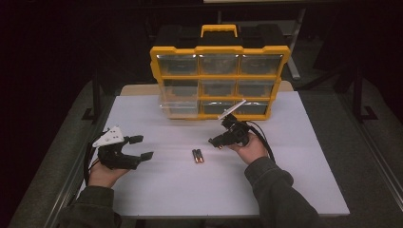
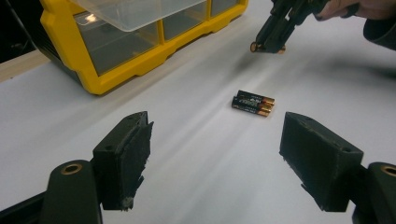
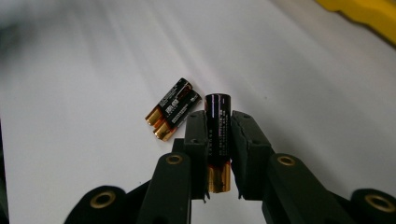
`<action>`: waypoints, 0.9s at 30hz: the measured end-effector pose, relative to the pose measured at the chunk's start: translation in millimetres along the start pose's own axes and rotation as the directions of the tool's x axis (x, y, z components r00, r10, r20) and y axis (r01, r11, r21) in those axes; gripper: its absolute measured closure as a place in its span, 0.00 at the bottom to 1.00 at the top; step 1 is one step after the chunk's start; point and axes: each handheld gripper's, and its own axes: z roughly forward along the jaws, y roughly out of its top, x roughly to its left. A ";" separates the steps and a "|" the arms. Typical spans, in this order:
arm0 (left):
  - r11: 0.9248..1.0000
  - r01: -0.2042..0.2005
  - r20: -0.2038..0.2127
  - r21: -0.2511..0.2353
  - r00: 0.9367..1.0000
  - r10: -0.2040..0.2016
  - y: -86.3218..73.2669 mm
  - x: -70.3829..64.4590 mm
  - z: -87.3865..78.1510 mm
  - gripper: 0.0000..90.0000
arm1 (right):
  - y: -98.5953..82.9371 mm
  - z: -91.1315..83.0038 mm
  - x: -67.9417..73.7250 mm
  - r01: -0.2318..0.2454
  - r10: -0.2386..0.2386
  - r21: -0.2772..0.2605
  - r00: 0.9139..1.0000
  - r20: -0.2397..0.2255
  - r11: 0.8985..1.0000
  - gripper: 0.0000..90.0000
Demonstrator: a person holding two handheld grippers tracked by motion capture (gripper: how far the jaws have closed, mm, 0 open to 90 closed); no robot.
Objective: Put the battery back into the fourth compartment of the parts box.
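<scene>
Illegibly labelled battery (image 3: 217, 140) between right gripper (image 3: 218, 135) fingers (image 3: 196, 140)

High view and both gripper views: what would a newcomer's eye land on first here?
First the yellow organizer standing at the table's far edge, one clear drawer at its lower left pulled out. Next, the right gripper is clamped on a battery. Two batteries lie side by side on the white table; the left gripper is open.
</scene>
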 end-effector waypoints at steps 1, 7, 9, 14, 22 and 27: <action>1.000 0.000 0.000 0.000 1.000 0.000 0.0 -0.1 0.1 0.27 | 1.2 -2.9 -0.1 0.006 -0.006 0.000 1.000 0.008 1.000 0.84; 1.000 0.001 0.000 -0.004 1.000 -0.001 0.1 0.1 0.0 0.27 | 11.4 -21.1 -1.9 0.035 -0.035 -0.016 0.999 0.008 0.999 0.85; 1.000 0.003 0.000 -0.004 1.000 -0.003 0.0 0.0 -0.1 0.27 | 14.0 -25.9 -2.7 0.039 -0.039 -0.026 0.999 0.001 0.999 0.85; 1.000 0.002 0.001 -0.007 1.000 -0.002 -0.2 0.2 0.1 0.27 | 20.2 -34.7 -5.5 0.046 -0.046 -0.027 0.999 0.000 0.999 0.84; 1.000 0.006 0.002 -0.007 1.000 -0.006 -0.4 0.1 0.0 0.27 | 28.7 -47.1 -10.9 0.081 -0.082 -0.053 0.996 -0.020 0.995 0.85; 1.000 0.001 0.002 -0.006 1.000 -0.001 -0.2 0.4 0.0 0.26 | 37.6 -57.9 -12.0 0.089 -0.091 -0.076 0.996 -0.023 0.993 0.85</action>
